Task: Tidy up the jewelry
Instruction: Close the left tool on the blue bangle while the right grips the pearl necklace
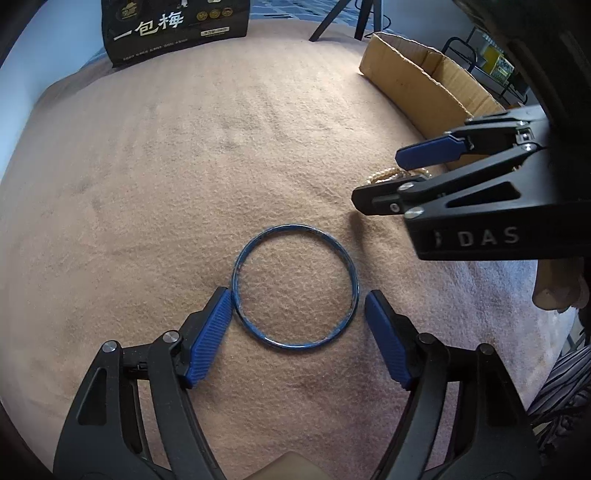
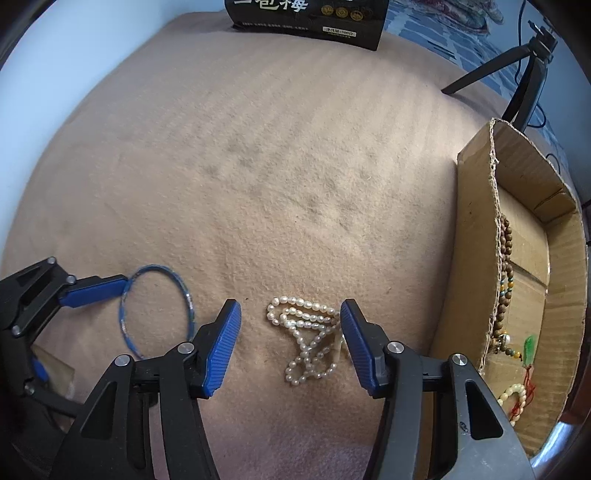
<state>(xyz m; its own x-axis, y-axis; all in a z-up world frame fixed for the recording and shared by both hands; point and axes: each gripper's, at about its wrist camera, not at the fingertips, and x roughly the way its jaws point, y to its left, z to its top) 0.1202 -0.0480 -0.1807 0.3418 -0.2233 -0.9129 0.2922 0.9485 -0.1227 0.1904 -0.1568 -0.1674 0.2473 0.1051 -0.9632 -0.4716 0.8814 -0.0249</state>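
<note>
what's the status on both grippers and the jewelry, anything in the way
Left gripper open around blue bangle. Right gripper open over pearl strand, not gripping. Cardboard box unobstructed.

Each camera sits on its own tool and looks steeply down along two blue-padded fingers, close above the tan blanket (image 1: 184, 166). Both views share the blue ring (image 1: 295, 286) (image 2: 157, 310), the pearl string (image 2: 304, 338), the cardboard box (image 1: 424, 79) (image 2: 476, 236) and the black bag (image 1: 173, 29) at the top.
</note>
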